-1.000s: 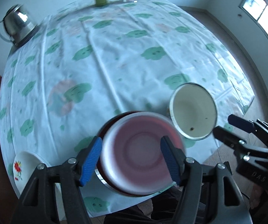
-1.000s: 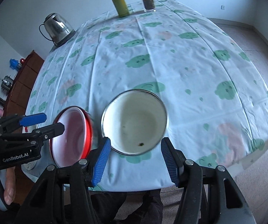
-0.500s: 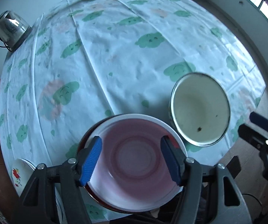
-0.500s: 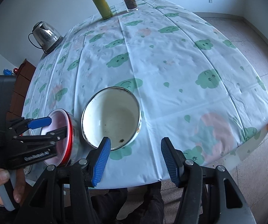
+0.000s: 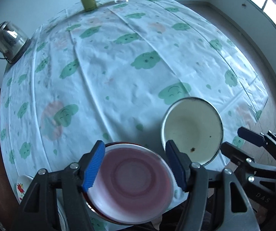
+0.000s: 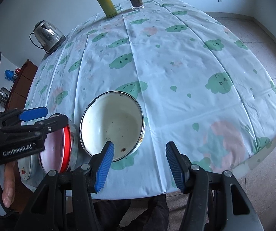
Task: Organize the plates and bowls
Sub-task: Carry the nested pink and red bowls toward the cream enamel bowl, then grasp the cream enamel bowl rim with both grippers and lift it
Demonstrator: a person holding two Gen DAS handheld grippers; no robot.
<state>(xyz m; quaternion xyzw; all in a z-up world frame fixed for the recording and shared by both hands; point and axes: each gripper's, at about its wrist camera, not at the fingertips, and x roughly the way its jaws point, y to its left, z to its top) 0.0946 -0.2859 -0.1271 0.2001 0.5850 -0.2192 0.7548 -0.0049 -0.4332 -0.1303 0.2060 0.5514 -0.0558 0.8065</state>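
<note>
Red bowl [image 5: 132, 182] sits bottom centre, right under the left gripper [image 5: 136, 165], fingers wide, empty. Cream bowl [image 6: 112, 127] is lower left of the right gripper [image 6: 138, 165], also wide.

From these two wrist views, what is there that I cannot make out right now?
- Red-rimmed bowl: blurred in the left wrist view; left gripper covers it in the right wrist view, so any grip is unclear.
- Flowered dish: cut off by the gripper frame.
- Enamel bowl specks: too small to identify.
</note>
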